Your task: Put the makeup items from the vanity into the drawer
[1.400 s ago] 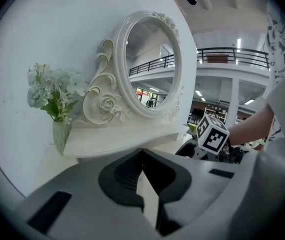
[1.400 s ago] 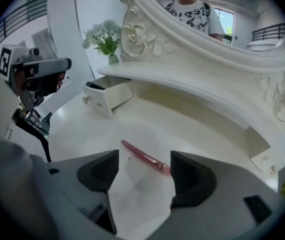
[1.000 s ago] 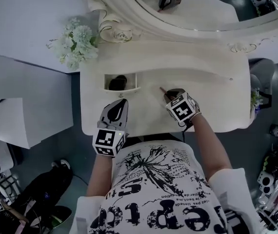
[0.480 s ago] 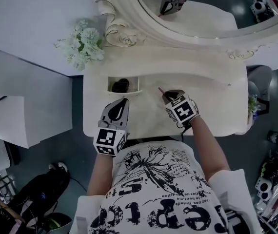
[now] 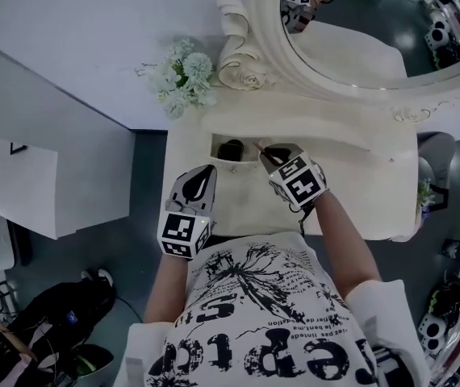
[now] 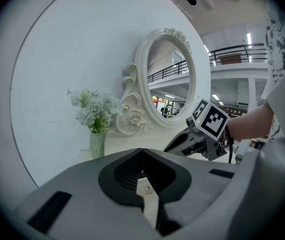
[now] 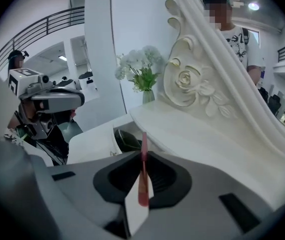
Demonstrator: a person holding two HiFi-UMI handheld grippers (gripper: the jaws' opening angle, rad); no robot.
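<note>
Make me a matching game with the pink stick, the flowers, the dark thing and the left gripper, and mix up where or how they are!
Column one:
1. pink stick
2. flowers
3. dark thing
4. left gripper

Column two:
A. inside the open drawer
B. shut, with nothing in it
C. in a vase beside the mirror
D. pinched in the right gripper

Pairs: 1-D, 2-C, 3-A, 4-B
</note>
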